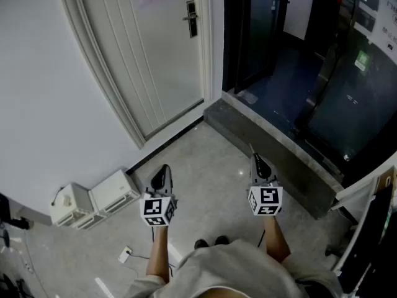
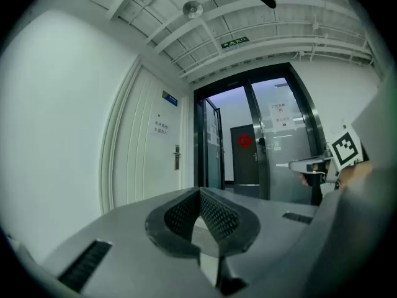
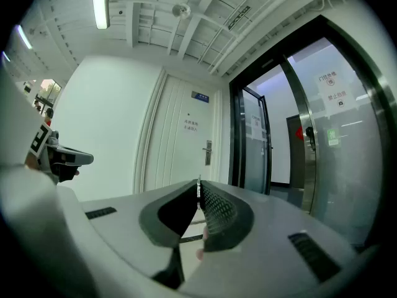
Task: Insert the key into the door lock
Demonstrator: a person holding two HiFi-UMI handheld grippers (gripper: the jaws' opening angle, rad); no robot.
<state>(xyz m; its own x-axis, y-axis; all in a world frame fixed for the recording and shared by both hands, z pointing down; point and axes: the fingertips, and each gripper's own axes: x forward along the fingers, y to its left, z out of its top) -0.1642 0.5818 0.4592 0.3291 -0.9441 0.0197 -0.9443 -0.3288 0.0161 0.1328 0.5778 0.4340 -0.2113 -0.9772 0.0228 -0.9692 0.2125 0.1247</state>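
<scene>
Far from door lock (image 1: 191, 18) at eleven o'clock, pinching key (image 3: 198, 185) in right gripper (image 1: 255, 158), left gripper (image 1: 164, 167) closed empty; risks pivoting it.

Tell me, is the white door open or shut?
Shut. The door lies flush in its frame, with no gap on the lock side. Both gripper views show the same.

Only a sliver of the key (image 3: 198, 186) peeks past the right gripper's (image 3: 198, 192) closed fingers (image 3: 218, 208); the rest is hidden. At 12 o'clock beyond them, the door lock's (image 3: 208, 153) keyhole is too small to tell.
</scene>
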